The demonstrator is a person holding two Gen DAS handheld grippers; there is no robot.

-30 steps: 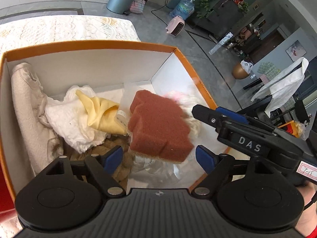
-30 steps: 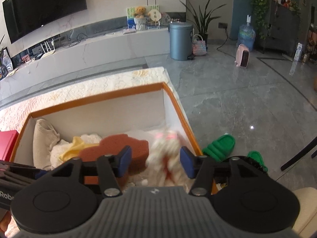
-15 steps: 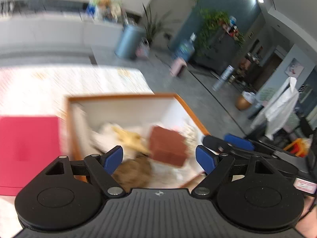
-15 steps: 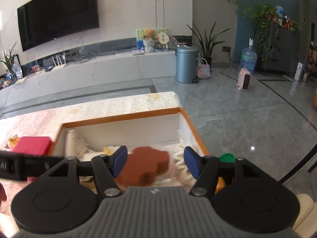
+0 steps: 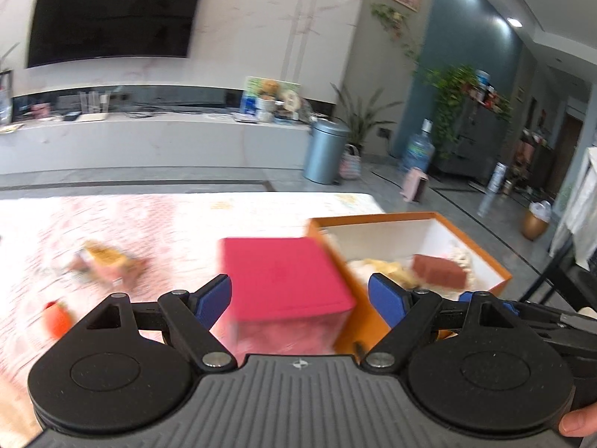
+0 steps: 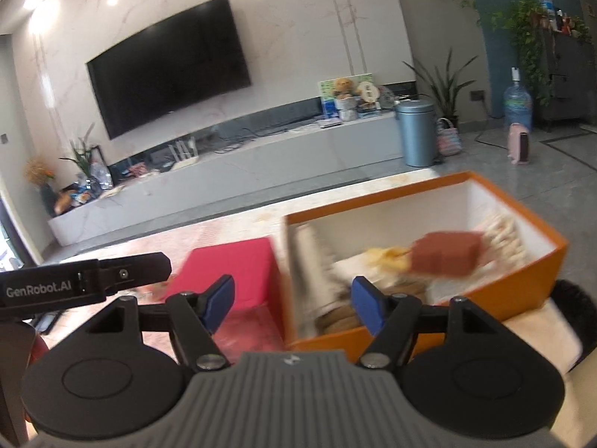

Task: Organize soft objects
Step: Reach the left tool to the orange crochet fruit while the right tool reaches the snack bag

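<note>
Both hand-held grippers have pulled up and back from the orange box (image 6: pixel 485 298) within the last second; a moment ago they were low over its contents, and now each looks across the table (image 5: pixel 149 224) at the room. The left hand-held gripper (image 5: pixel 298 295) is wide open and holds nothing; the right hand-held gripper (image 6: pixel 293 298) is likewise spread and empty. The soft things now lie inside the box: the brown sponge (image 6: pixel 444 255) on top, a yellow cloth (image 6: pixel 384 255) beside it, a fluffy white piece (image 6: pixel 503 239) against the right wall. A red box (image 5: pixel 283 272) stands touching the orange box's left side. Further left on the table lie a blurred pinkish packet (image 5: pixel 106 263) and a small orange thing (image 5: pixel 56 317), so the sorting probably goes there next.
</note>
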